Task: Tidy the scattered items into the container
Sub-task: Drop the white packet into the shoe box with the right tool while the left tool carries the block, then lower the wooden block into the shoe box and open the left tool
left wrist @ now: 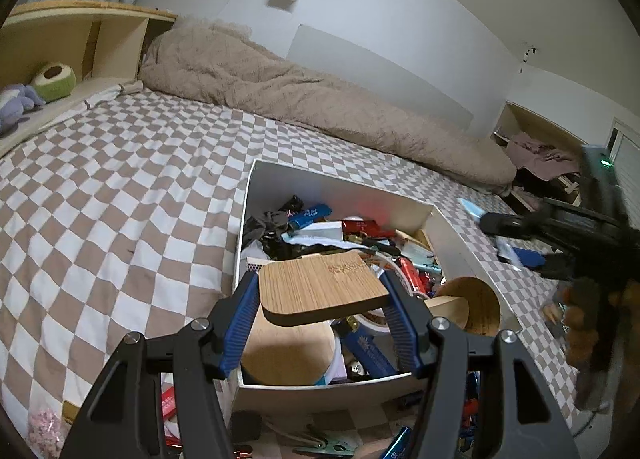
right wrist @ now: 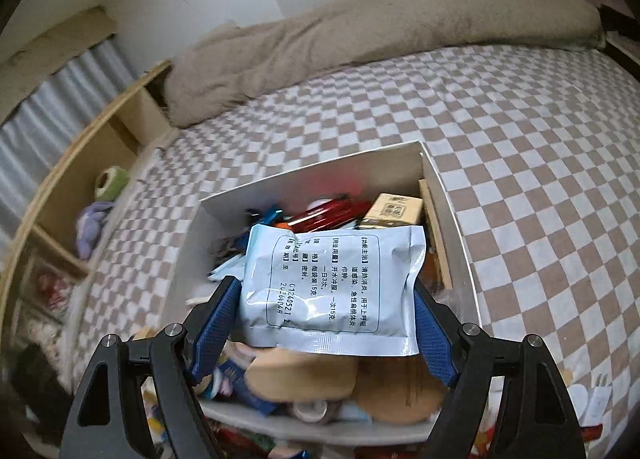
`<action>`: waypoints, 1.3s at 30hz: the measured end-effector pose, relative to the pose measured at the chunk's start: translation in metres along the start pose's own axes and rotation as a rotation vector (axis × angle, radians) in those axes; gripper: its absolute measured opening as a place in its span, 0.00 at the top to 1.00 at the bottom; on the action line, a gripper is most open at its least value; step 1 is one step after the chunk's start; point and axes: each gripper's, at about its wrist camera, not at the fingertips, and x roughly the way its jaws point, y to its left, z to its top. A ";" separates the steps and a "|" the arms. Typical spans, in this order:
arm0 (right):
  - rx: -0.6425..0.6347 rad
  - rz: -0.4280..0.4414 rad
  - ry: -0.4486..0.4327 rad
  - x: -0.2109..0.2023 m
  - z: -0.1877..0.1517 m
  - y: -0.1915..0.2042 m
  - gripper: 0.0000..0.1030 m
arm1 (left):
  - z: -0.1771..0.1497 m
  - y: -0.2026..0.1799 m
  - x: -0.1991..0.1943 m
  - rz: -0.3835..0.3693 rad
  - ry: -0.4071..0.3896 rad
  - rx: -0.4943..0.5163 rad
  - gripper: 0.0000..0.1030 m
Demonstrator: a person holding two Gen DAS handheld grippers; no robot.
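A white box (left wrist: 256, 187) full of small items stands on the checkered bed; it also shows in the right wrist view (right wrist: 296, 183). My left gripper (left wrist: 322, 291) is shut on a flat wooden board (left wrist: 320, 285) and holds it above the box's near end. My right gripper (right wrist: 328, 311) is shut on a pale blue printed sachet (right wrist: 332, 279), held over the box. In the left wrist view the right gripper (left wrist: 504, 231) shows at the right, beyond the box's right wall. Wooden bowls (left wrist: 476, 307) lie in the box.
Loose items lie on the bed in front of the box: a green clip (left wrist: 324, 447), red packets (left wrist: 168, 403), a pink bag (left wrist: 44, 431). A beige duvet (left wrist: 280, 79) lies along the far wall. A wooden shelf (left wrist: 60, 43) with plush toys stands at the left.
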 end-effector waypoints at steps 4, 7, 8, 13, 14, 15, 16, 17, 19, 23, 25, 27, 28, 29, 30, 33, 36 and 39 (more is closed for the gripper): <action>0.008 -0.052 0.037 0.026 0.013 0.003 0.21 | -0.001 0.000 0.004 -0.008 0.006 0.010 0.41; 0.013 -0.114 0.065 0.045 0.022 0.004 0.21 | -0.003 0.000 0.006 -0.011 0.005 0.020 0.41; 0.020 -0.128 0.072 0.051 0.024 0.003 0.21 | -0.003 0.000 0.006 -0.013 0.005 0.022 0.41; 0.035 -0.155 0.105 0.078 0.036 0.003 0.21 | -0.004 0.004 0.009 -0.018 0.005 0.027 0.41; 0.028 -0.160 0.114 0.084 0.039 0.003 0.20 | -0.004 0.004 0.010 -0.020 0.005 0.025 0.41; 0.019 -0.162 0.126 0.090 0.042 0.004 0.20 | -0.004 0.005 0.010 -0.021 0.004 0.024 0.41; 0.012 -0.163 0.134 0.094 0.044 0.005 0.20 | -0.004 0.005 0.011 -0.021 0.003 0.024 0.41; 0.006 -0.169 0.139 0.099 0.047 0.006 0.18 | -0.004 0.006 0.011 -0.019 0.002 0.025 0.41; -0.004 -0.188 0.136 0.104 0.053 0.007 0.14 | -0.004 0.008 0.013 -0.015 0.004 0.027 0.41; -0.003 -0.192 0.114 0.095 0.055 0.005 0.13 | -0.005 0.012 0.017 -0.018 0.014 0.016 0.41; 0.000 -0.171 0.121 0.086 0.052 0.002 0.13 | -0.005 0.013 0.017 -0.019 0.016 0.014 0.41; -0.005 -0.125 0.123 0.071 0.044 -0.001 0.13 | -0.005 0.014 0.018 -0.022 0.017 0.014 0.41; -0.013 -0.102 0.125 0.063 0.039 -0.002 0.13 | -0.005 0.014 0.018 -0.023 0.017 0.014 0.41; -0.024 -0.079 0.129 0.054 0.032 -0.004 0.13 | -0.005 0.014 0.018 -0.024 0.018 0.014 0.41; -0.032 -0.061 0.133 0.045 0.026 -0.005 0.13 | -0.005 0.014 0.018 -0.025 0.019 0.014 0.41; -0.004 -0.002 0.145 0.022 0.009 -0.016 0.13 | -0.006 0.013 0.020 -0.030 0.024 0.015 0.41; 0.057 0.095 0.173 0.005 -0.004 -0.028 0.13 | -0.007 0.011 0.021 -0.031 0.026 0.026 0.41; 0.072 0.136 0.201 -0.002 -0.015 -0.026 0.13 | -0.008 0.007 0.021 -0.026 0.024 0.039 0.41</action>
